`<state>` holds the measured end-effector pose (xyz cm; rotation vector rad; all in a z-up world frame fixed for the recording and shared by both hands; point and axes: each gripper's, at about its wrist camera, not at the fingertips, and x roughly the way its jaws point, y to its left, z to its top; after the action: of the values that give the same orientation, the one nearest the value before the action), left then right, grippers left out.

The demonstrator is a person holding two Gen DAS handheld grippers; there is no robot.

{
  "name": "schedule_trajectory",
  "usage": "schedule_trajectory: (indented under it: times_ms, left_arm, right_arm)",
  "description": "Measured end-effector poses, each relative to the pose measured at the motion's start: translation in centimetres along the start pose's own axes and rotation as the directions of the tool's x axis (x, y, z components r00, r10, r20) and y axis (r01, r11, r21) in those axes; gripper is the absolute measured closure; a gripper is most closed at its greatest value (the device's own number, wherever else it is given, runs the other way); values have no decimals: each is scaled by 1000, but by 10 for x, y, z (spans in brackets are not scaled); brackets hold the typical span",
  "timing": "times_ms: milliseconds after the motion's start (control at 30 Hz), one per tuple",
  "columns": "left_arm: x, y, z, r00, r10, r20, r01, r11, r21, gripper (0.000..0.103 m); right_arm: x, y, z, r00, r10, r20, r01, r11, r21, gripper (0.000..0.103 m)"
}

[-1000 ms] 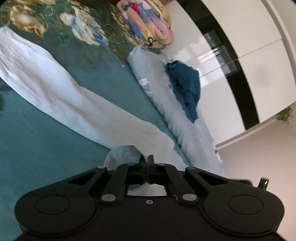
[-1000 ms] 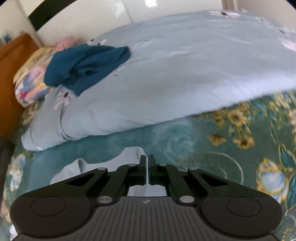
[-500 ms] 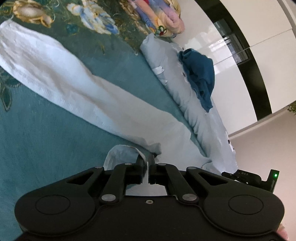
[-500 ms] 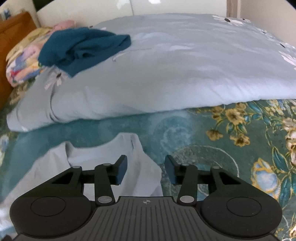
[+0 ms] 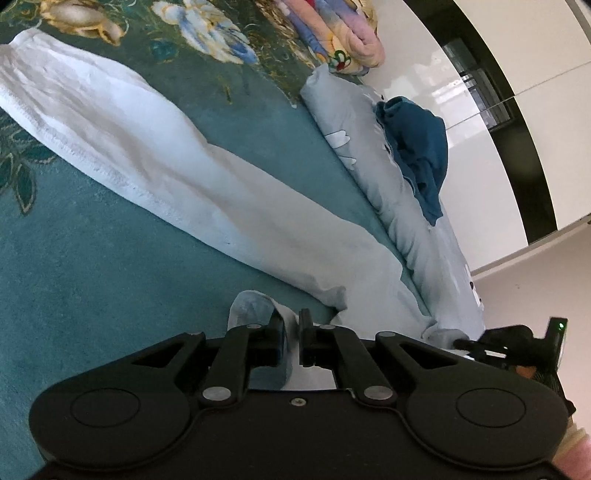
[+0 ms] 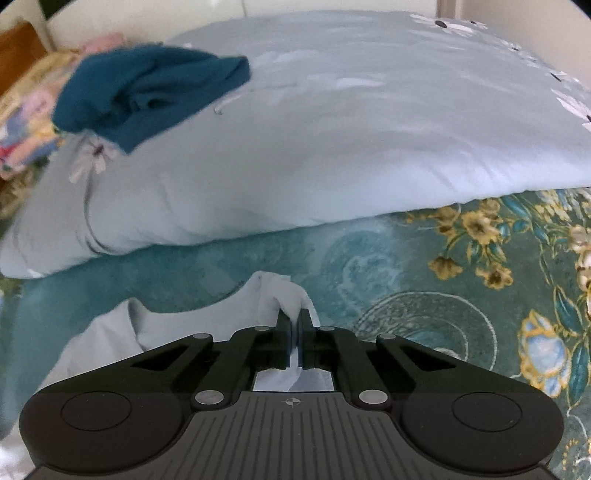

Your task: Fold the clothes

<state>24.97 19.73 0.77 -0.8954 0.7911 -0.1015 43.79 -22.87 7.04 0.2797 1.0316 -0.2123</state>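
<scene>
A long white garment (image 5: 184, 177) lies stretched across the teal floral bedspread (image 5: 92, 266). In the left wrist view my left gripper (image 5: 291, 325) sits at its near end, jaws almost together with a fold of the cloth between them and a small loop bulging beside the left finger. In the right wrist view my right gripper (image 6: 294, 325) is shut on a bunched corner of the same white garment (image 6: 110, 332), which trails off to the lower left. The right gripper's body (image 5: 509, 339) also shows at the right edge of the left wrist view.
A thick pale blue duvet (image 6: 332, 147) is heaped along the far side of the bed, with a crumpled dark teal garment (image 6: 147, 92) on top. A colourful folded blanket (image 5: 332, 33) lies beyond it, by white wardrobe doors (image 5: 480, 55).
My right gripper stood open half a second ago and has now shut on the garment's corner. My left gripper's jaws have parted slightly, cloth still between them. More of the garment lies flat.
</scene>
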Motion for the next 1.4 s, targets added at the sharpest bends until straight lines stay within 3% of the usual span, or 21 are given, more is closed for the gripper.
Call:
schedule_trajectory:
  times_ms: [33, 133, 167, 400, 467, 567, 667, 800, 833, 967, 1100, 1200, 1400]
  left_arm:
    - [0, 0, 0, 1000, 1, -1, -1, 1000, 0, 100]
    - [1, 3, 0, 1000, 6, -3, -6, 1000, -10, 97]
    - [2, 5, 0, 1000, 7, -5, -7, 1000, -15, 95]
    - [10, 10, -3, 1000, -5, 0, 5, 999, -41, 91]
    - [10, 10, -4, 1000, -9, 3, 9, 999, -42, 91]
    - [10, 9, -6, 1000, -12, 2, 12, 999, -49, 89]
    - [10, 8, -7, 1000, -11, -2, 11, 999, -47, 87]
    - [12, 5, -8, 1000, -9, -6, 8, 999, -35, 87]
    - [12, 5, -8, 1000, -9, -6, 9, 999, -34, 87]
    - [15, 3, -8, 1000, -13, -7, 13, 999, -31, 87]
    - [15, 3, -9, 1000, -26, -16, 26, 999, -34, 87]
    - [16, 3, -10, 999, -29, -23, 28, 999, -36, 87]
    - [17, 3, -10, 999, -35, -27, 34, 999, -42, 83]
  right_arm:
    - [4, 4, -2, 1000, -10, -6, 10, 1000, -12, 98]
    - [6, 7, -7, 1000, -16, -3, 16, 999, -36, 70]
    - [0, 2, -9, 1000, -3, 13, 3, 999, -35, 66]
    - [-37, -33, -20, 989, 90, 120, -85, 996, -40, 60]
    - [-44, -47, -31, 987, 110, 115, -104, 993, -57, 60]
    - [-42, -77, -66, 985, 171, 19, -170, 984, -53, 60]
    - [-36, -99, -97, 967, 253, -9, -253, 967, 2, 60]
    - [-20, -109, -112, 939, 344, -18, -341, 935, 97, 60]
    - [-18, -107, -113, 938, 347, -17, -344, 934, 101, 61]
    - [-22, -101, -113, 929, 369, -8, -367, 927, 78, 92]
    - [-31, -108, -117, 937, 347, 33, -348, 932, 98, 95]
    - [-32, -116, -123, 955, 293, 43, -296, 947, 122, 96]
    - [-26, -126, -129, 948, 318, 32, -319, 934, 163, 93]
